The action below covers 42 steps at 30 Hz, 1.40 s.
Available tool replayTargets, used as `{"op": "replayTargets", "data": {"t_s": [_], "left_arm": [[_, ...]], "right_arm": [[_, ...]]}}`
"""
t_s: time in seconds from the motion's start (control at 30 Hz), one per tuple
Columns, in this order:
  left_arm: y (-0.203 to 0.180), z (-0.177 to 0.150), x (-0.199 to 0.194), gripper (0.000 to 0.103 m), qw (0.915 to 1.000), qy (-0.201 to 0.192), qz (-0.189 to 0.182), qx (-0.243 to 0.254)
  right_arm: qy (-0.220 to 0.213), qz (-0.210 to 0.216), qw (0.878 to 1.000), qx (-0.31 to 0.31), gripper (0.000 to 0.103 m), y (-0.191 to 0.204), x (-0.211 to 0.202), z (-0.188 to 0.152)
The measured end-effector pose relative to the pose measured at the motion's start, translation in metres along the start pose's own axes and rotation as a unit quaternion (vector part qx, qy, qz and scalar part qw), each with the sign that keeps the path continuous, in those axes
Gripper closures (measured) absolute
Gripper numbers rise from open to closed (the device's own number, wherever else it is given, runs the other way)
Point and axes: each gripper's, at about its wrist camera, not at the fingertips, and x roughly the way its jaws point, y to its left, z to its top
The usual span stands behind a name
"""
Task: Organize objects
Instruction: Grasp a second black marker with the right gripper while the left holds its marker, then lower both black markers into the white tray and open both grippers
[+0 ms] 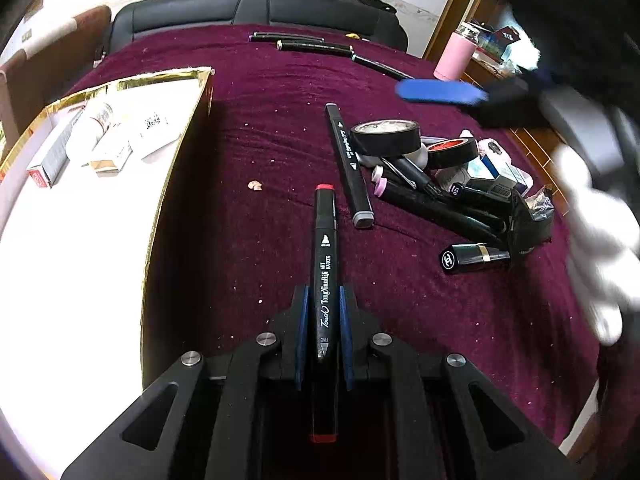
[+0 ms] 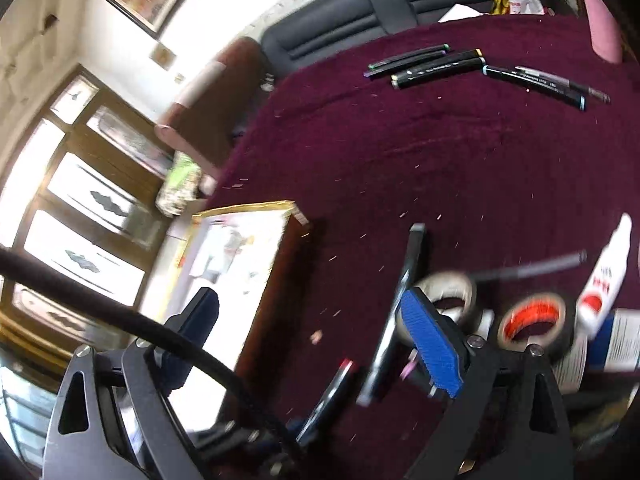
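My left gripper (image 1: 324,296) is shut on a black art marker (image 1: 325,240) with red end caps, held lengthwise just above the maroon cloth (image 1: 260,152). The same marker (image 2: 334,388) shows low in the right wrist view. My right gripper (image 2: 316,332) is open and holds nothing, blurred as it hovers above the pile; its blue pad (image 1: 440,91) appears in the left wrist view. The pile holds a black tape roll (image 1: 386,136), a red-cored tape roll (image 1: 452,151), several markers (image 1: 436,200) and a black lipstick (image 1: 474,258). A grey-capped marker (image 1: 350,168) lies beside it.
A gold-rimmed box (image 1: 192,120) with a white floor and small cartons (image 1: 100,136) sits at the left. Several markers (image 1: 320,45) lie in a row at the far edge. A white-gloved hand (image 1: 596,240) is at the right. A pink bottle (image 1: 454,56) stands beyond the table.
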Motion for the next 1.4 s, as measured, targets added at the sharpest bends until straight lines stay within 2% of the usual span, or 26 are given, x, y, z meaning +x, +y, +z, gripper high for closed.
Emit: {"op": "replayTargets", "data": {"t_s": [0.1,0.27,0.3,0.43,0.5,0.63,0.67,0.7,0.73,0.77,0.87,1.1,1.27,1.4], "left_arm": [[-0.001,-0.005,-0.002,0.091,0.9999,-0.012,0.003,0.007],[0.002,-0.006,-0.003,0.089,0.9998,-0.015,-0.01,0.0],[0.003,-0.007,-0.004,0.088,0.9998,-0.015,-0.014,-0.001],[0.009,-0.007,-0.004,0.085,0.9992,-0.017,-0.033,-0.013],[0.01,-0.006,-0.004,0.083,0.9988,-0.02,-0.041,-0.017],[0.007,-0.004,-0.001,0.08,0.9989,-0.024,-0.036,-0.019],[0.006,-0.003,-0.001,0.08,0.999,-0.024,-0.033,-0.016],[0.004,-0.003,-0.001,0.08,0.9993,-0.024,-0.028,-0.011],[0.003,-0.004,-0.002,0.083,0.9993,-0.024,-0.029,-0.008],[0.004,-0.005,-0.002,0.092,0.9991,-0.022,-0.035,-0.008],[0.008,-0.01,-0.004,0.092,0.9981,-0.018,-0.057,-0.016],[0.004,-0.023,-0.032,0.092,0.9956,-0.037,-0.084,-0.02],[0.011,-0.026,-0.064,0.091,0.993,-0.067,-0.092,-0.031],[0.034,-0.017,-0.083,0.091,0.991,-0.087,-0.087,-0.053]], "right_arm": [[0.023,-0.054,0.998,-0.015,0.012,0.001,0.027,0.014],[0.078,-0.122,0.989,-0.014,0.042,-0.015,0.069,0.022],[0.093,-0.129,0.987,-0.017,0.044,-0.018,0.076,0.016],[0.092,-0.158,0.981,-0.069,0.047,-0.01,0.073,-0.009],[0.086,-0.186,0.973,-0.104,0.048,-0.005,0.072,-0.027],[0.059,-0.238,0.958,-0.149,0.064,0.003,0.072,-0.048],[0.057,-0.241,0.957,-0.153,0.077,0.006,0.072,-0.048],[0.058,-0.236,0.958,-0.155,0.084,0.006,0.072,-0.049],[0.059,-0.23,0.959,-0.153,0.087,0.006,0.071,-0.051],[0.06,-0.228,0.96,-0.152,0.09,0.007,0.071,-0.05],[0.057,-0.212,0.964,-0.148,0.091,0.009,0.063,-0.054],[0.022,-0.119,0.989,-0.088,0.09,0.004,0.019,-0.047],[-0.001,-0.065,0.995,-0.071,0.09,0.011,-0.013,-0.052],[0.005,-0.017,0.998,-0.059,0.09,0.024,-0.018,-0.052]]}}
